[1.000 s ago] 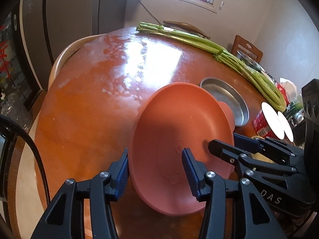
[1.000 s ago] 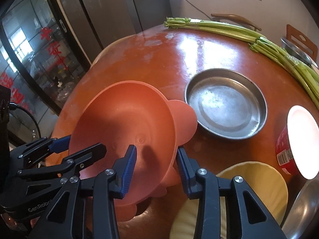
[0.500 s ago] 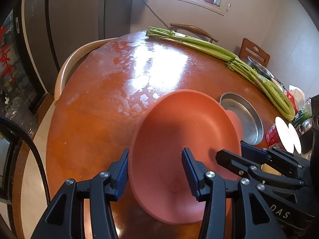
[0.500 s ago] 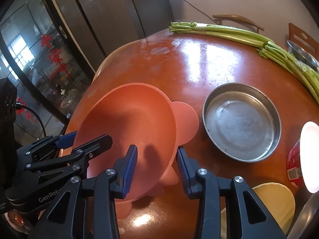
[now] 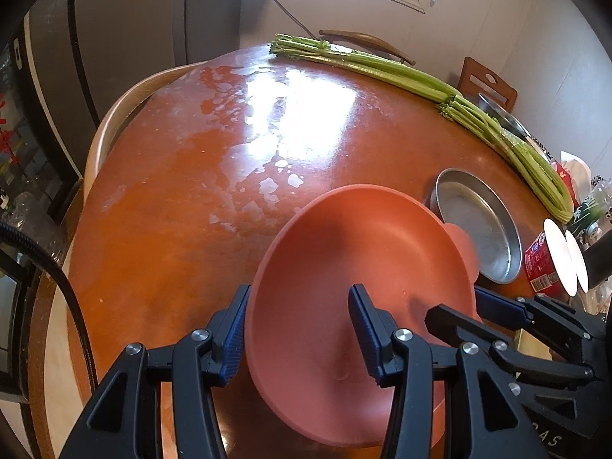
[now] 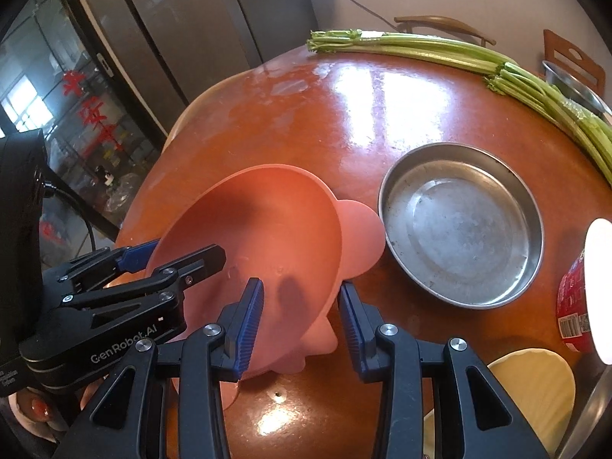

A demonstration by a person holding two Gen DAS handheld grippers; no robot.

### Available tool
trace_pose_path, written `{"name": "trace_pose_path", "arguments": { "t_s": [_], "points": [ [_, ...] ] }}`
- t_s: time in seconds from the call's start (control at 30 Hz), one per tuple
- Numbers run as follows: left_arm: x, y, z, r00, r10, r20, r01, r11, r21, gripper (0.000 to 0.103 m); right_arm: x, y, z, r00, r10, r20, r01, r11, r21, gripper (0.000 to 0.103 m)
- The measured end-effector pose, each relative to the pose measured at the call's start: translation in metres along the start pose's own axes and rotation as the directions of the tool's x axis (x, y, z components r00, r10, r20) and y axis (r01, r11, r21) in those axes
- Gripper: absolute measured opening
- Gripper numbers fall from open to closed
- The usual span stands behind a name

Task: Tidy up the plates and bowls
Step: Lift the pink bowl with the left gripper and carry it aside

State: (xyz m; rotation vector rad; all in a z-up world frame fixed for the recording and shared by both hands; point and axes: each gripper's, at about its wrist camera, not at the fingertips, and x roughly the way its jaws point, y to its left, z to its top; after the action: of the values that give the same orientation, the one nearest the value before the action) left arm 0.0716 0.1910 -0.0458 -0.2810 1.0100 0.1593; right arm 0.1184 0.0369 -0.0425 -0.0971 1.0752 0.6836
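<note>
A salmon-orange bowl (image 5: 363, 267) with ear-shaped tabs hangs tilted just over the round red-brown table (image 5: 183, 222). My left gripper (image 5: 300, 306) is shut on its near left rim, one finger outside the wall and one inside. In the right wrist view the same bowl (image 6: 267, 229) has its right rim pinched by my right gripper (image 6: 300, 294), which is shut on it. Each gripper shows in the other's view: the right gripper (image 5: 497, 317) and the left gripper (image 6: 172, 260). A steel plate (image 6: 459, 222) lies on the table just right of the bowl.
Long celery stalks (image 5: 420, 80) run along the far right table edge. A red tub with a white lid (image 6: 573, 298) and a pale yellow bowl (image 6: 535, 382) sit at the near right. A steel bowl (image 6: 573, 84) and chairs stand behind. Bare tabletop (image 6: 382, 114) lies beyond the bowl.
Both grippers have carried the orange bowl left, away from the steel plate and the yellow bowl. Both grips are unchanged.
</note>
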Motion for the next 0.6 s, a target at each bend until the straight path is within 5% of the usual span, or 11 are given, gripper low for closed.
{"name": "trace_pose_path", "arguments": {
  "t_s": [0.6],
  "points": [
    [0.013,-0.011,0.011,1.0,0.005,0.004,-0.005,0.999,0.041,0.051,-0.004,-0.008,-0.005,0.999,-0.041,0.01,0.041,0.999,0.0,0.043]
  ]
}}
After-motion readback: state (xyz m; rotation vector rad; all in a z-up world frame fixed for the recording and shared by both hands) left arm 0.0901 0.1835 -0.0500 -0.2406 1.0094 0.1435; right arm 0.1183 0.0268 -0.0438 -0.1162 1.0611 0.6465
